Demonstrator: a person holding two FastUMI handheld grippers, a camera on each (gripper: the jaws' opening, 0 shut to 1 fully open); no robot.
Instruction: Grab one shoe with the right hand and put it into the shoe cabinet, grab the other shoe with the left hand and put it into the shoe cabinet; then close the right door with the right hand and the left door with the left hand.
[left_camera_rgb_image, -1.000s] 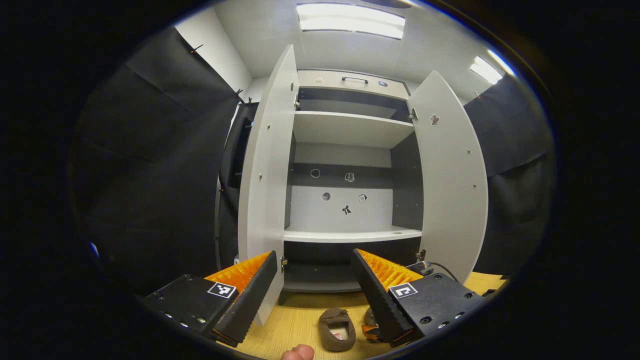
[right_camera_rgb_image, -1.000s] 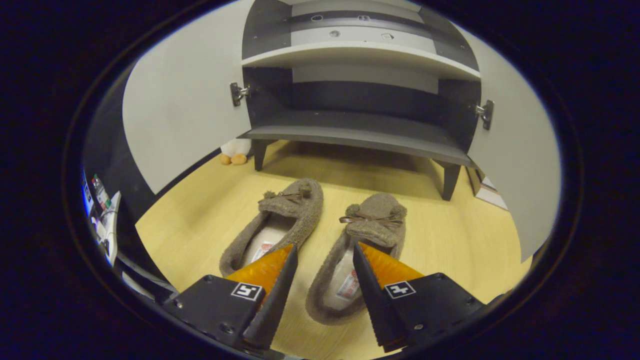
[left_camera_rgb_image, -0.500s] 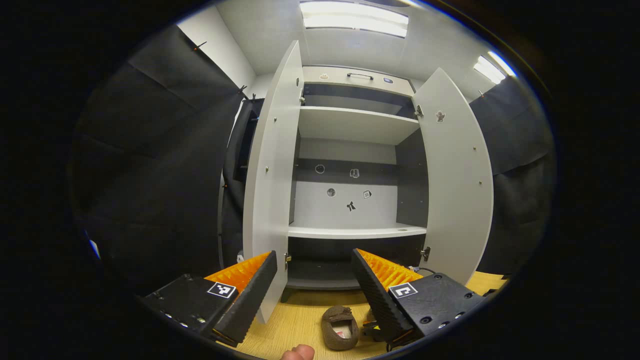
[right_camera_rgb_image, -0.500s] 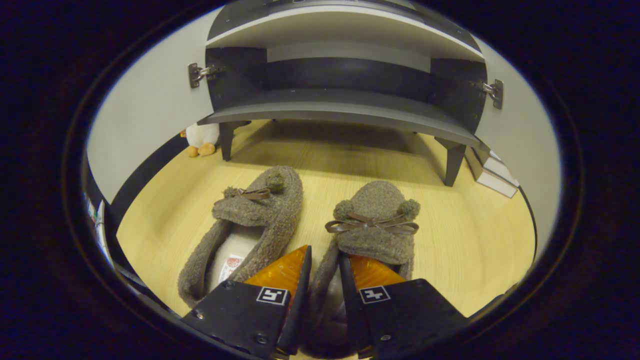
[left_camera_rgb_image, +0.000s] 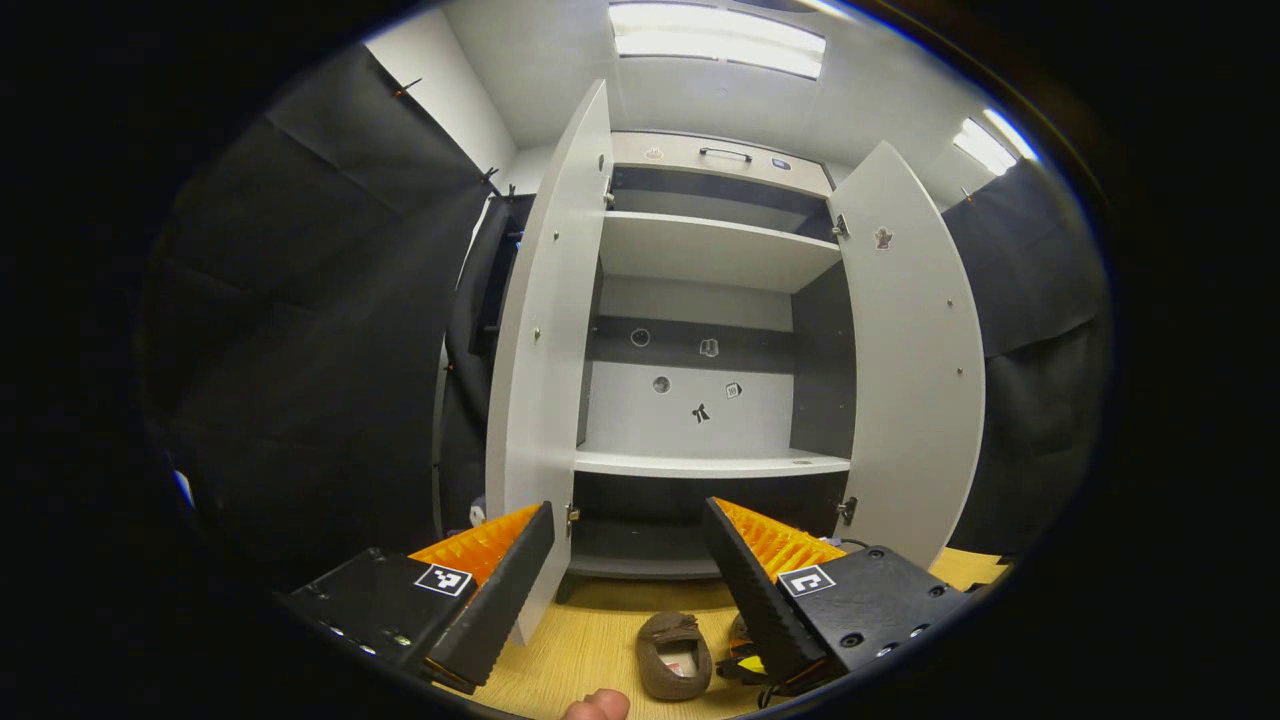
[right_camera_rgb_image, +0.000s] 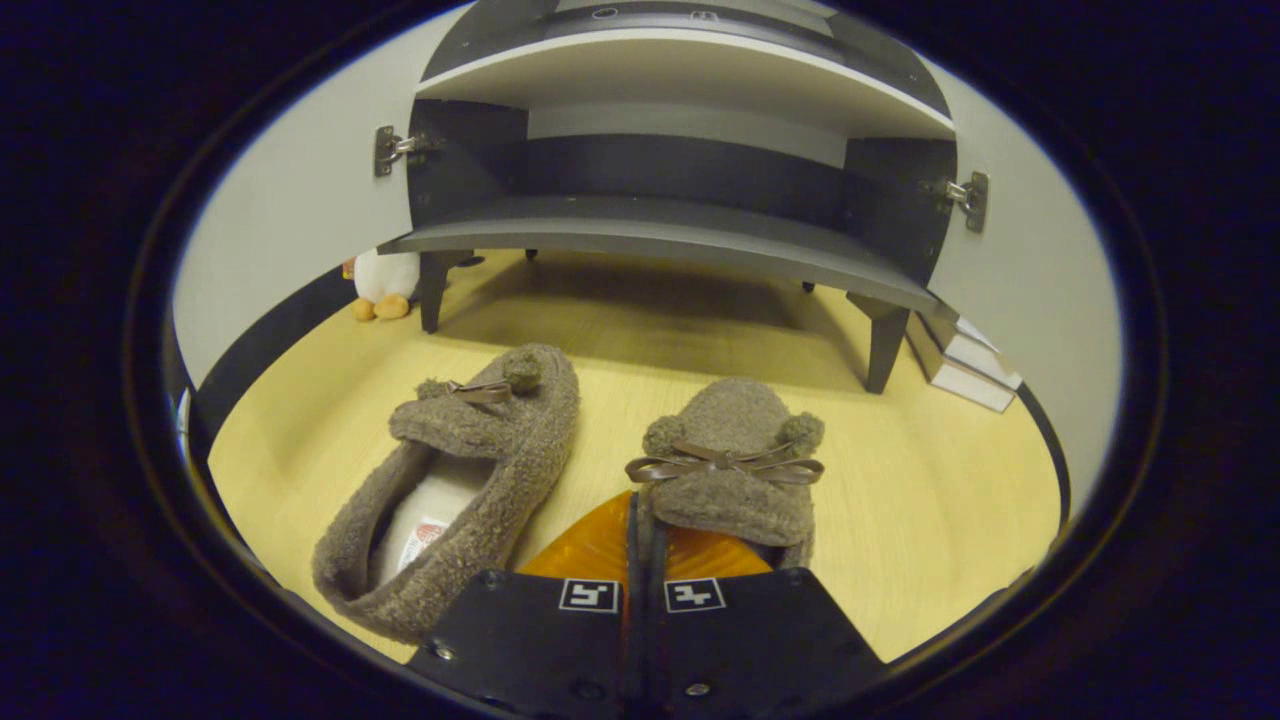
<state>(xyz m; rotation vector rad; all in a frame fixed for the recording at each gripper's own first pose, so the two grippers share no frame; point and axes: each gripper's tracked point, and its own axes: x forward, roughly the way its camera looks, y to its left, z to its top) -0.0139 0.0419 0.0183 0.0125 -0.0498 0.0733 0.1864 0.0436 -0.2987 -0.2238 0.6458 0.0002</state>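
Right gripper (right_camera_rgb_image: 640, 545) has gone from spread over the heel a second ago to clamped nearly flat now; its fingers pinch the inner side wall of the right-hand fuzzy brown slipper with a ribbon bow and two pompoms (right_camera_rgb_image: 735, 470); slipper sits on the pale wood-grain floor (right_camera_rgb_image: 930, 500), toe toward the cabinet, not lifted as far as I can tell.

Matching left-hand fuzzy brown slipper (right_camera_rgb_image: 450, 480) lies just beside it, angled, cream lining showing; untouched.

Left gripper (left_camera_rgb_image: 625, 560) hangs well above, jaws apart, holding nothing; barely shifted over the last second; its view looks straight into the tall white shoe cabinet with dark interior panels (left_camera_rgb_image: 700, 270); both the left white door (left_camera_rgb_image: 545, 330) and right white door (left_camera_rgb_image: 915, 360) stand wide open; dark bottom shelf (right_camera_rgb_image: 660, 240) is bare.

Handling, my read: slipper is light, soft, floppy; wall grip will let the toe sag and swing; pile gives decent friction, so slip risk is low; gripping nearer mid-length of the collar would balance it better than the heel; no fragility concern; keep it low, slide toe-first onto the bottom shelf.
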